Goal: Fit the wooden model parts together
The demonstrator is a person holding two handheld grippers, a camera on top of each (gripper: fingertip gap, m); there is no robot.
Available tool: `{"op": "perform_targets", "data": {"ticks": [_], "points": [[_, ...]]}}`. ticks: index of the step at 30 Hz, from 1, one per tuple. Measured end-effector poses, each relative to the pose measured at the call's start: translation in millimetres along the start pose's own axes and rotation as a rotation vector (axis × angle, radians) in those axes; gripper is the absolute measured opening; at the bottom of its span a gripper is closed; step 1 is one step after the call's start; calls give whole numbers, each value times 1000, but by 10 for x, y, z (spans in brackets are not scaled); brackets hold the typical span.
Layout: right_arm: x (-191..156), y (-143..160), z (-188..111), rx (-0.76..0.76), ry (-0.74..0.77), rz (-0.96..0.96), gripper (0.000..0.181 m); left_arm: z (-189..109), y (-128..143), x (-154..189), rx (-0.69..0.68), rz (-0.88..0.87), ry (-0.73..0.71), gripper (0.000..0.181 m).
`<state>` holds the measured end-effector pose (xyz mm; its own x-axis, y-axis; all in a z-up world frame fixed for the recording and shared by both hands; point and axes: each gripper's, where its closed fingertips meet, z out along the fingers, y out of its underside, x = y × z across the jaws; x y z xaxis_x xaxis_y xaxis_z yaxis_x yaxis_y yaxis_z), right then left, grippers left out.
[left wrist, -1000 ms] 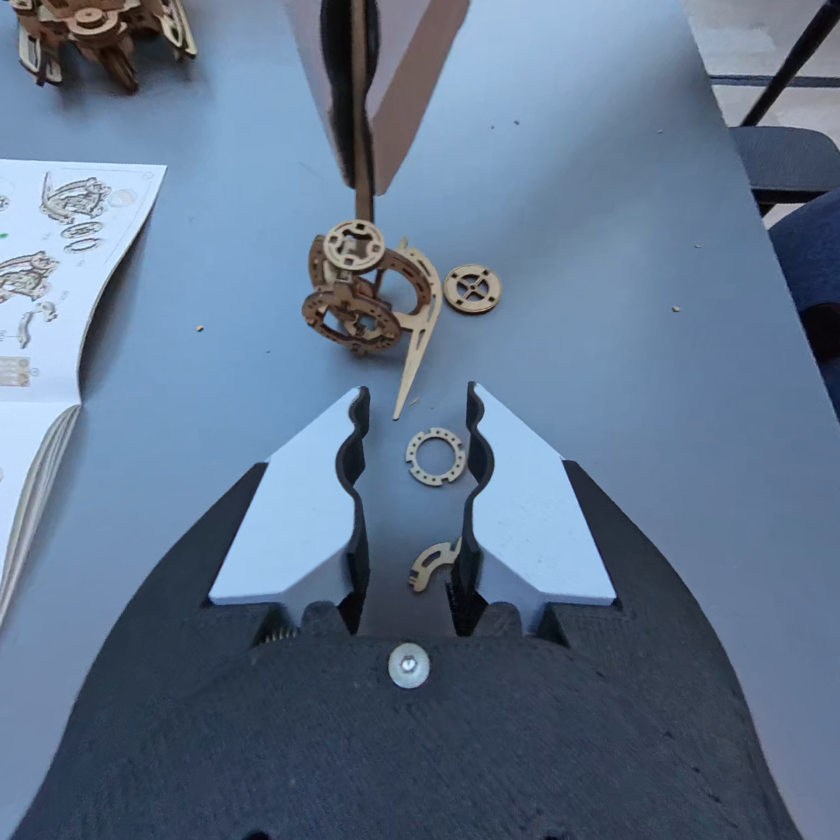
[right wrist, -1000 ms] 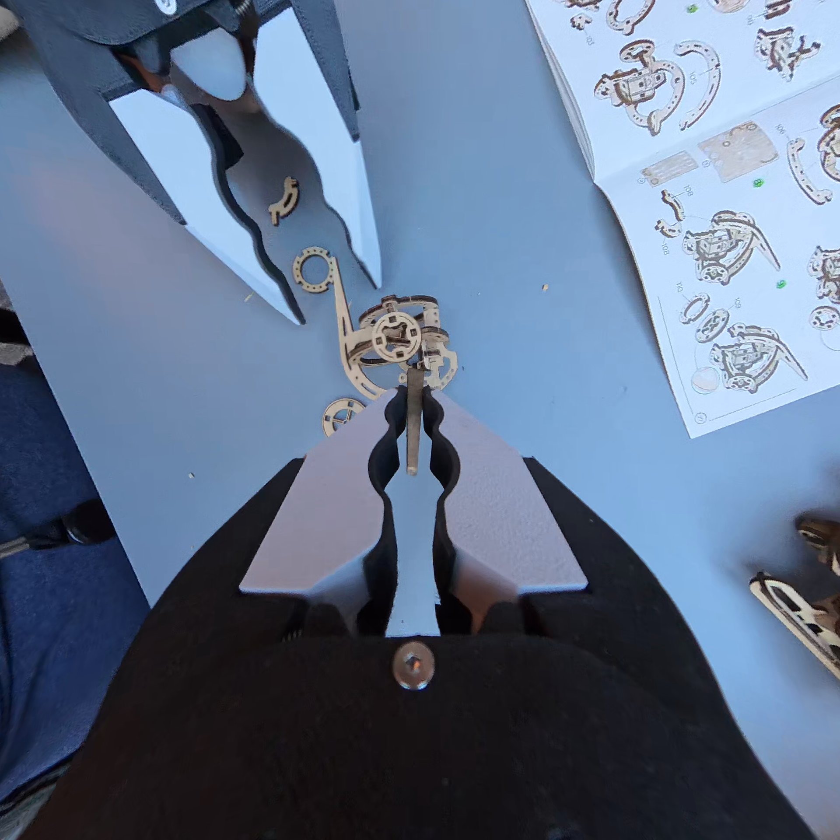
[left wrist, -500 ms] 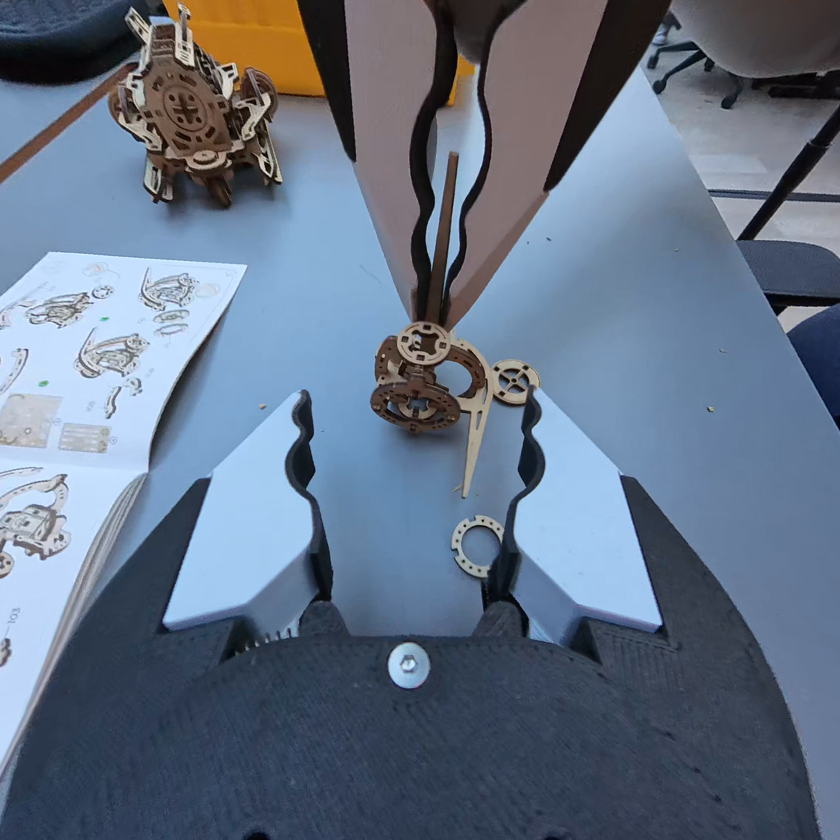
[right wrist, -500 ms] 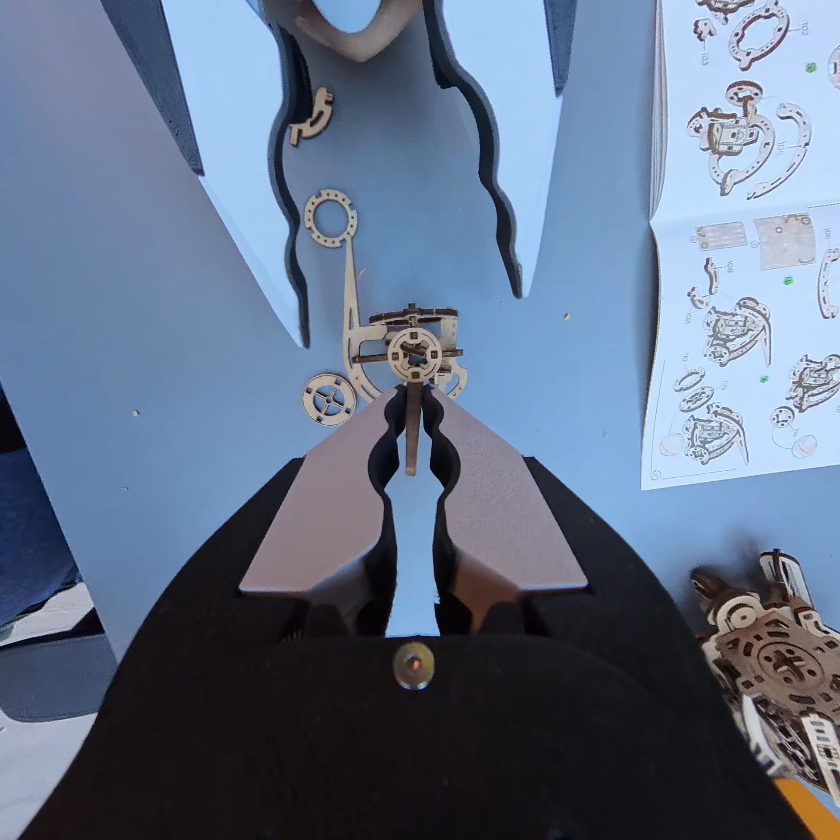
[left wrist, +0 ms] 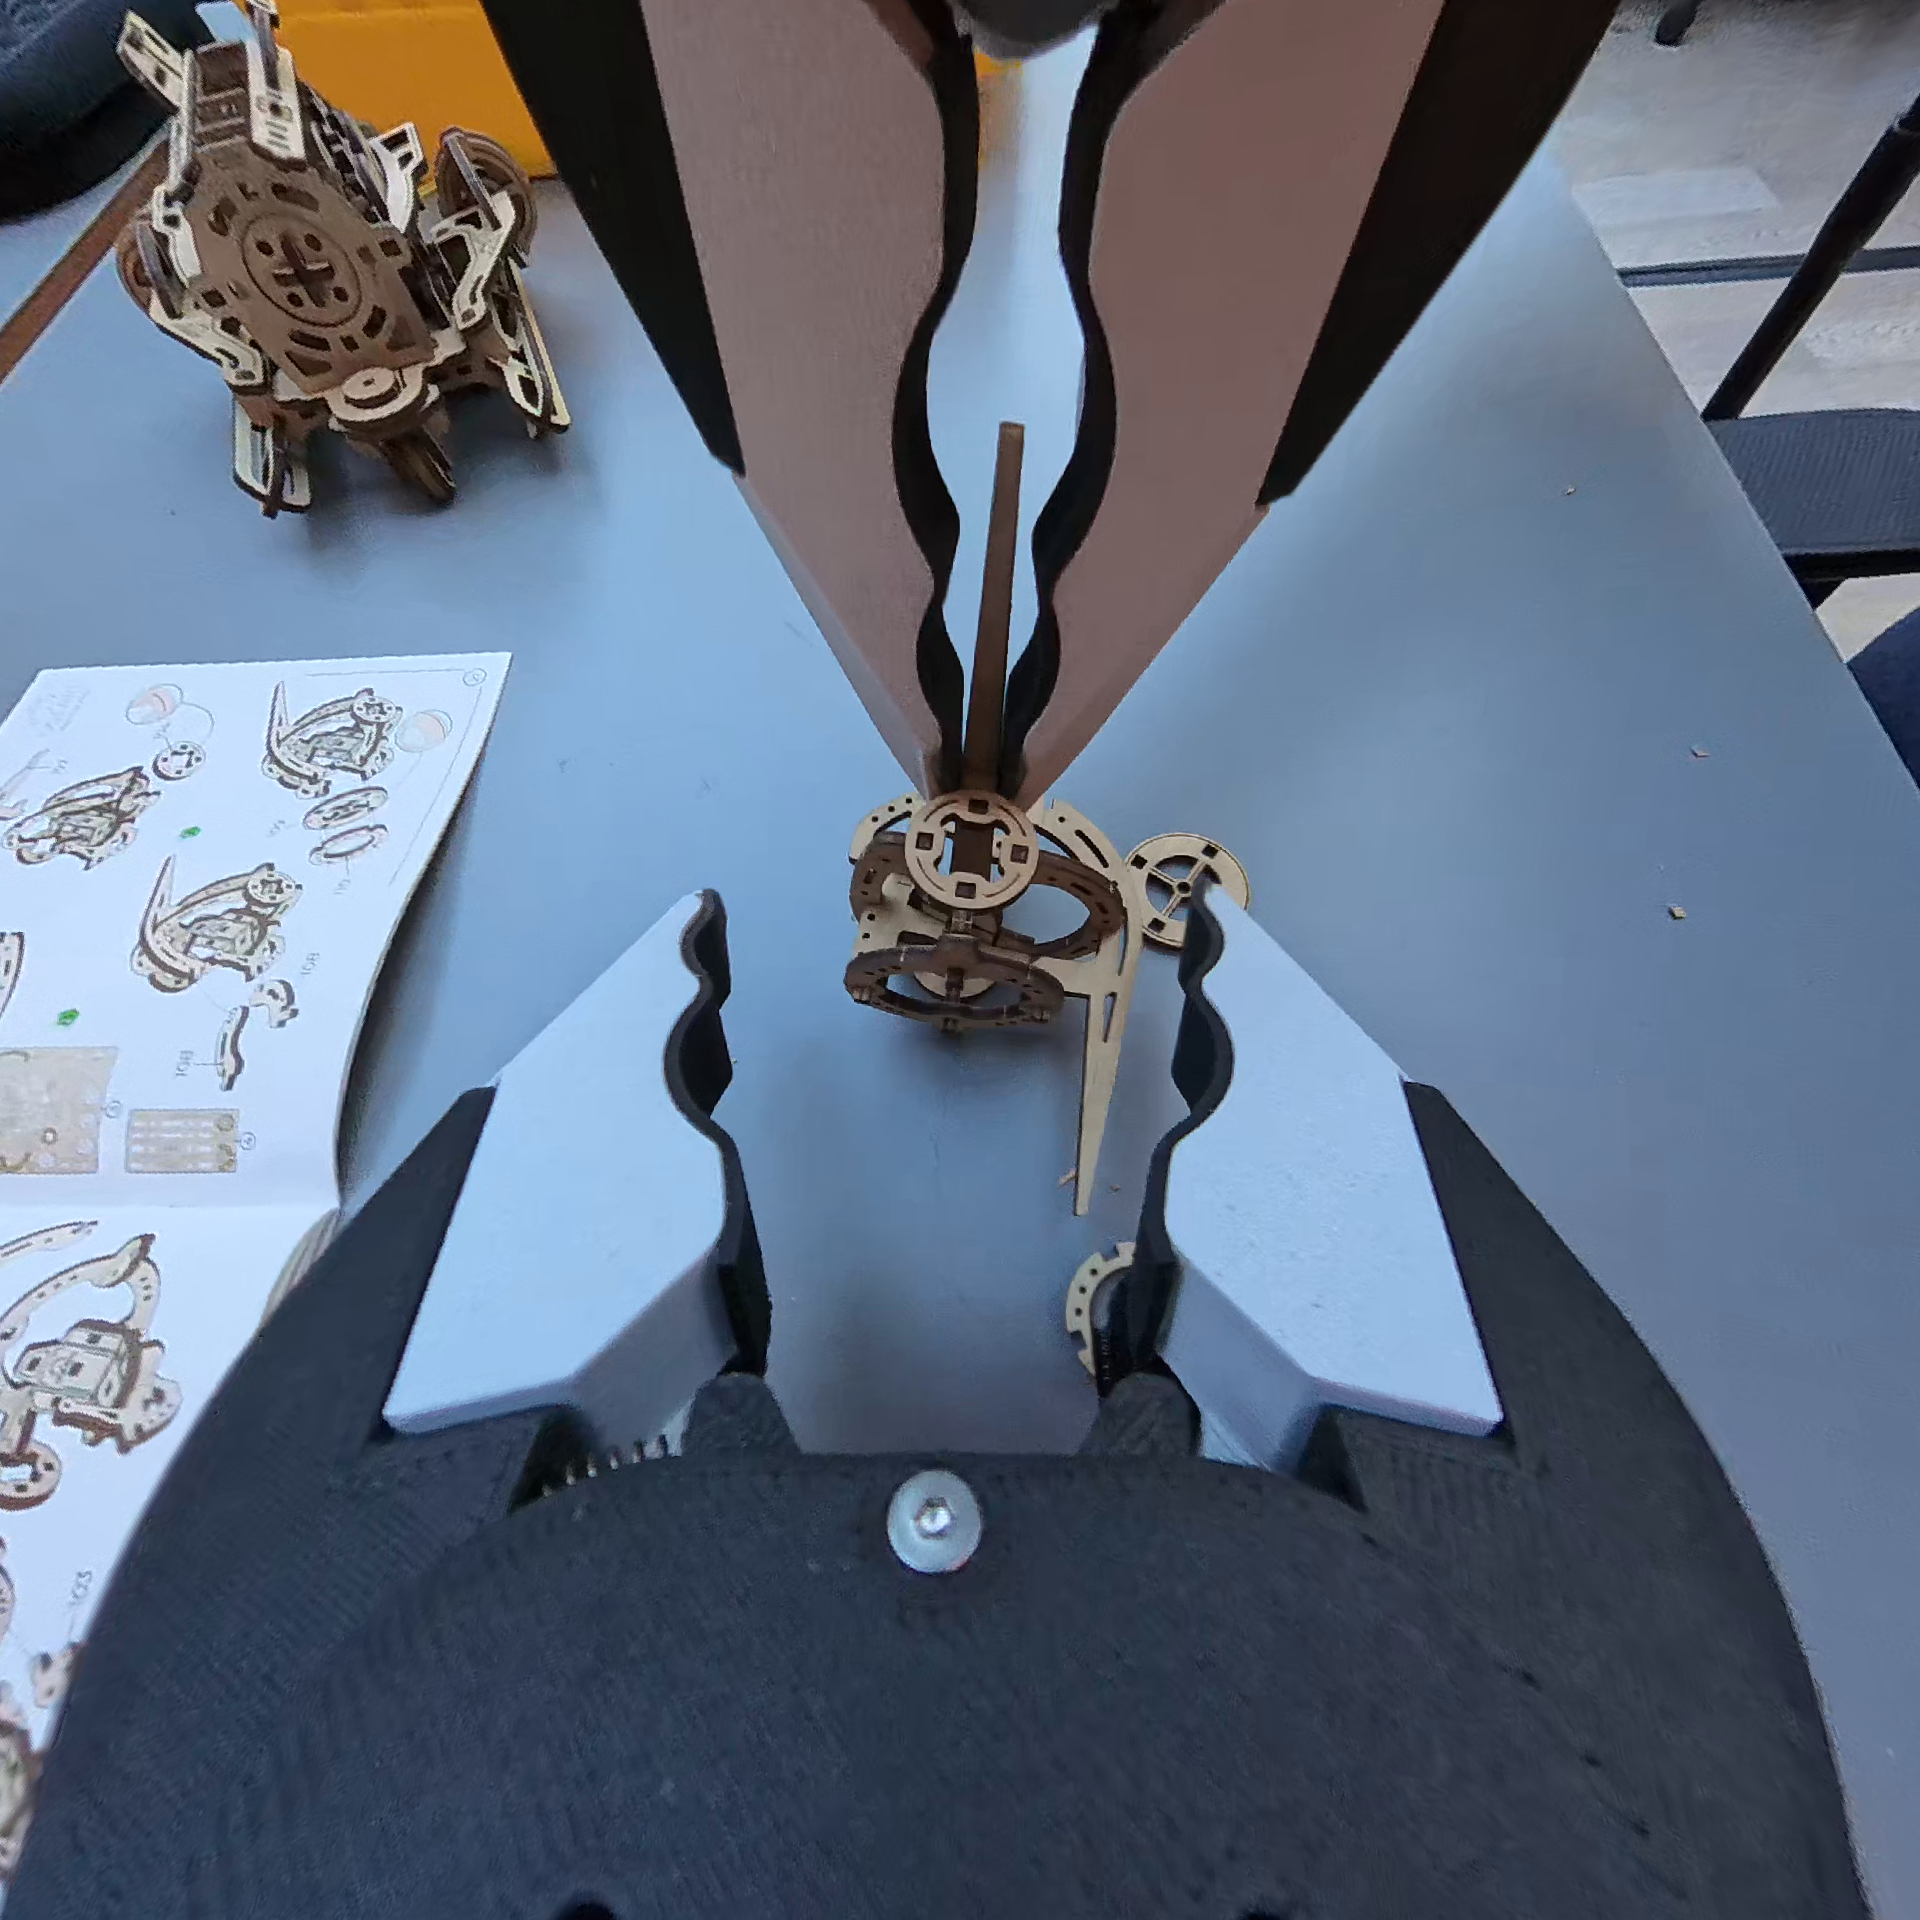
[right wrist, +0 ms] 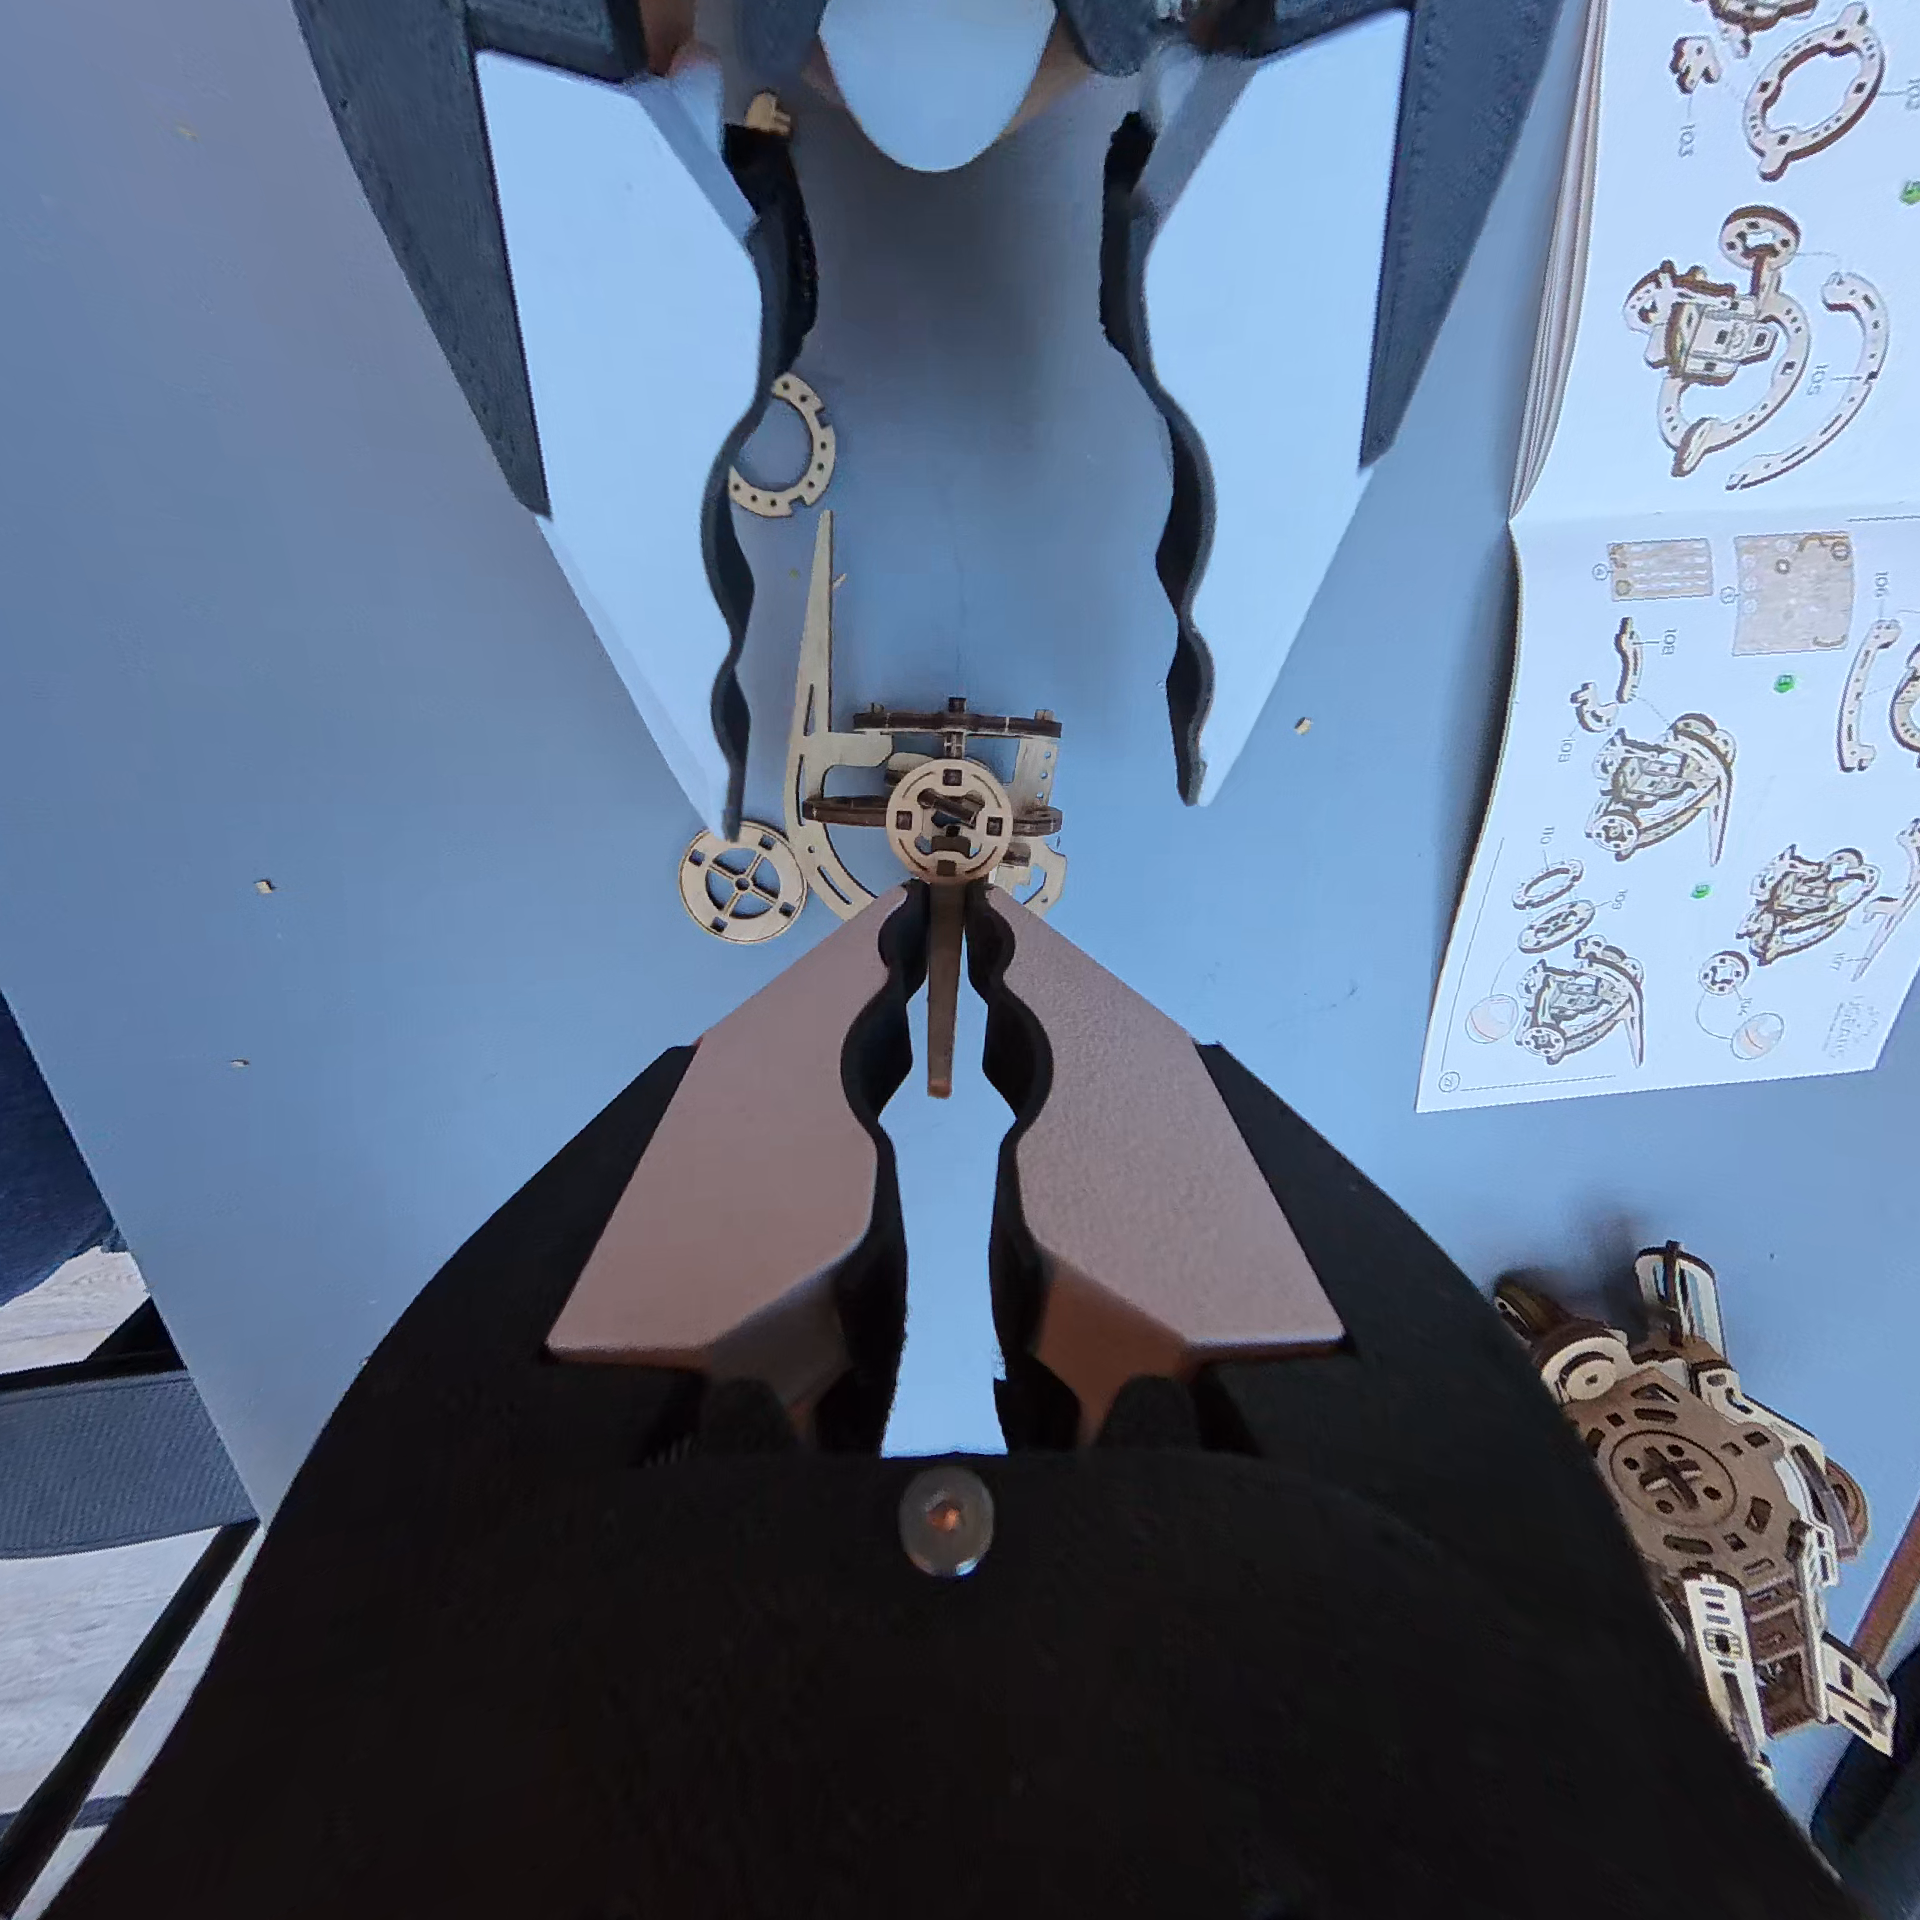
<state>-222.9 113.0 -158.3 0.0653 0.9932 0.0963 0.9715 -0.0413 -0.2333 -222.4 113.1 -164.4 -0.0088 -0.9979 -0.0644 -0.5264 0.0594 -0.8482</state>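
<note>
Two risks stand out: the right claw [right wrist: 940, 904], pinching the thin wooden stick [right wrist: 943, 997] at the hub of the small wheel assembly [left wrist: 971, 914] on the worktop [left wrist: 1455, 935], could snap it or tip the assembly, since the spread left claw [left wrist: 951, 935] braces nothing.

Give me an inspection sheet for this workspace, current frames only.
Surface: grey table, a few wood crumbs.
Job's things: small wooden sub-assembly on the table; thin wooden stick at its round hub.
Clutter: spoked wooden disc, toothed ring, open instruction booklet, finished wooden model.
Grippers: right gripper shut on the stick; left gripper open, either side of the sub-assembly.
Cables: nothing seen.
Surroundings: dark chair, yellow object behind the model.
</note>
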Motion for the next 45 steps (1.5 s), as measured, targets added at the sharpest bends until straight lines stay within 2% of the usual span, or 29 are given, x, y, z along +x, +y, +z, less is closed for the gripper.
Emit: {"op": "perform_targets", "data": {"ticks": [6, 10, 22, 27, 31, 33, 35, 37, 39, 40, 42, 45], "points": [[14, 33, 6, -5, -23, 11, 5, 94, 25, 34, -38, 75, 16, 76], [38, 57, 24, -13, -41, 18, 5, 142, 30, 66, -18, 45, 40, 60], [36, 56, 41, 26, -73, 24, 6, 143, 43, 67, -21, 37, 43, 60], [1, 21, 23, 56, -99, 47, 13, 143, 43, 67, -21, 37, 44, 60], [62, 55, -66, 84, -52, 54, 17, 142, 43, 68, -21, 41, 41, 60], [86, 78, -177, 152, -25, 83, 19, 142, 44, 68, -21, 41, 40, 60], [115, 84, -299, 304, 8, 124, 23, 142, 44, 68, -21, 40, 41, 60], [158, 60, -391, 555, 32, 182, 28, 142, 44, 68, -21, 40, 41, 60], [135, 36, -447, 841, -5, 237, 33, 143, 44, 68, -21, 39, 43, 60], [137, 69, -435, 938, -11, 268, 35, 143, 44, 69, -21, 38, 44, 60], [132, 162, -335, 1010, -27, 313, 35, 143, 45, 69, -21, 35, 46, 60], [108, 172, -229, 977, -25, 304, 24, 143, 45, 70, -21, 37, 47, 60]]}}
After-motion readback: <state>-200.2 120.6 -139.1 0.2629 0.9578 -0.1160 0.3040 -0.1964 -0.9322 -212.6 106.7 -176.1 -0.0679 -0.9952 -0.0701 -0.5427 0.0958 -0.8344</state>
